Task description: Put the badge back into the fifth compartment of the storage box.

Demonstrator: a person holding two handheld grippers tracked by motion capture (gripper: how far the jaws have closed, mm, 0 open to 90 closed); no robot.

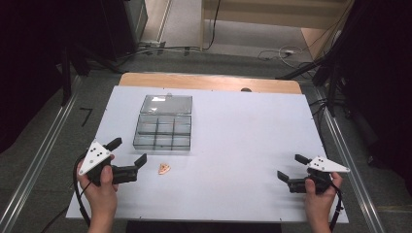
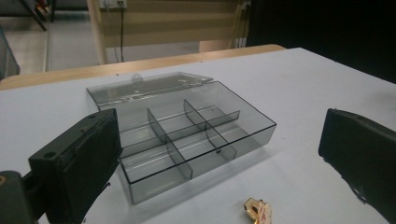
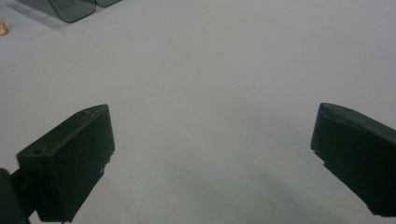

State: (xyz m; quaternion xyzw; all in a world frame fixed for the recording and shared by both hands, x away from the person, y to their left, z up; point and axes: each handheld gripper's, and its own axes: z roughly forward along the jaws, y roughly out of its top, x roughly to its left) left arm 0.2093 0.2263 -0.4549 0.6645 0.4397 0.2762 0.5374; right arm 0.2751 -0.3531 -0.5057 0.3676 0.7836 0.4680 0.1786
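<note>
A clear smoky plastic organizer box (image 1: 163,132) with several compartments lies on the white table, its lid (image 1: 166,104) laid open behind it. The box (image 2: 187,135) looks empty in the left gripper view. A small gold and pink trinket (image 1: 164,168) lies just in front of the box, near its right corner. My left gripper (image 1: 127,151) is open, at the table's front left, with the trinket (image 2: 258,209) just to the right of its jaws. My right gripper (image 1: 290,167) is open over bare table at the front right, nothing between its jaws (image 3: 212,154).
The white table top (image 1: 243,136) rests on a wooden board whose far edge (image 1: 209,81) shows. Cables and dark stands lie on the floor beyond. A corner of the box (image 3: 70,9) and the trinket (image 3: 3,27) sit far left in the right gripper view.
</note>
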